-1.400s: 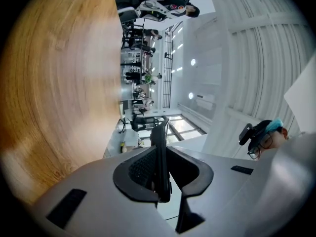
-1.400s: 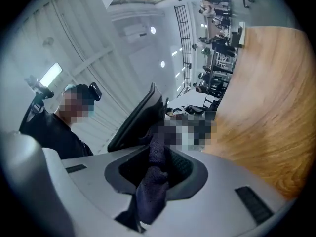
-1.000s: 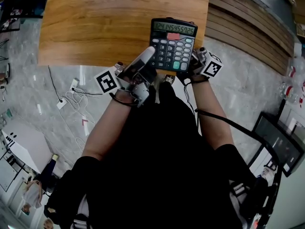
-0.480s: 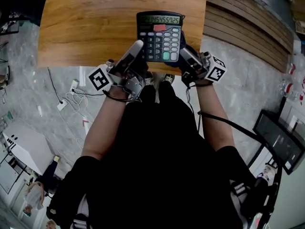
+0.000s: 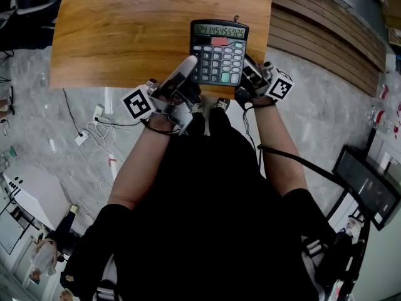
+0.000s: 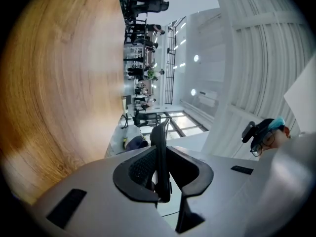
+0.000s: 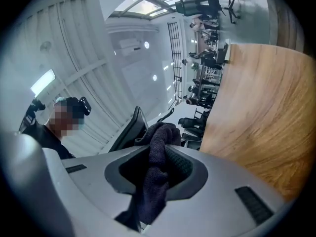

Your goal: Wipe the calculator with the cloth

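Note:
A black desk calculator (image 5: 218, 52) with a lit display is held up over the near edge of the wooden table (image 5: 125, 30). My left gripper (image 5: 192, 69) is shut on its lower left edge; in the left gripper view the calculator (image 6: 160, 157) stands edge-on between the jaws. My right gripper (image 5: 246, 75) sits at the calculator's lower right, shut on a dark cloth (image 7: 157, 167) that bunches out past the jaws. The calculator (image 7: 127, 128) shows tilted just beyond the cloth. Whether cloth and calculator touch is hidden.
The table's near edge (image 5: 113, 85) runs just under both grippers. Cables and a plug (image 5: 88, 127) lie on the marble floor at left. Wooden slats (image 5: 326, 36) run along the right, and a dark monitor (image 5: 366, 187) stands at lower right.
The calculator and both grippers swung left and away, then came back a little to the right. Both grips are the same.

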Motion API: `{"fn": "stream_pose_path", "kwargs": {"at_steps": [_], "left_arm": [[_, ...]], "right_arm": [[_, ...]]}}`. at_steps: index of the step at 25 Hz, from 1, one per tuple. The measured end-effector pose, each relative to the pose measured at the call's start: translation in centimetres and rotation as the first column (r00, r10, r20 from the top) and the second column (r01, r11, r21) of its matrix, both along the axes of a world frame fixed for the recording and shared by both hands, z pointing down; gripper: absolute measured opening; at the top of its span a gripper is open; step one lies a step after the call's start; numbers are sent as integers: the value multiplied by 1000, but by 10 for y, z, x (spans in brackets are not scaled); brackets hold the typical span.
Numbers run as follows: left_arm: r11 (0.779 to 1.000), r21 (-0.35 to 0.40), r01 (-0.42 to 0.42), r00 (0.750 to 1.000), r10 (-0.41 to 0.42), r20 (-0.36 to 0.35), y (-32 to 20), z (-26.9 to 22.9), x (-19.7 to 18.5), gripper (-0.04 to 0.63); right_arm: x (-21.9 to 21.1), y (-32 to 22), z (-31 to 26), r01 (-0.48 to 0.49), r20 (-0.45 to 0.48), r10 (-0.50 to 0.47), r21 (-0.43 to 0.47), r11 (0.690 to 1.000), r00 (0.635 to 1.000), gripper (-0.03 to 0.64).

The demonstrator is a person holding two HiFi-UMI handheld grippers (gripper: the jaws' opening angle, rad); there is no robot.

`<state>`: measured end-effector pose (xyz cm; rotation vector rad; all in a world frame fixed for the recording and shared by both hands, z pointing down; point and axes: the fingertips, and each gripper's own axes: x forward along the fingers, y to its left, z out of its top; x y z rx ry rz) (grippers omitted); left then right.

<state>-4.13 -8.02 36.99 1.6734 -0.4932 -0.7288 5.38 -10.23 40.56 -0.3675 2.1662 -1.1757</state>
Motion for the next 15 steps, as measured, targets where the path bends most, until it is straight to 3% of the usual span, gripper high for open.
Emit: {"fn": "stream_pose_path", "kwargs": {"at_steps": [7,15], "left_arm": [[998,11,55,998,-55,8,-10,-2,-15,72],[999,0,37,999,-37,-2,-5,5,-14,72]], "right_arm": [[-24,41,3,134,-14,-134,26,991,991,92],[39,7,3,-77,23,77,-1,997,997,91]]}}
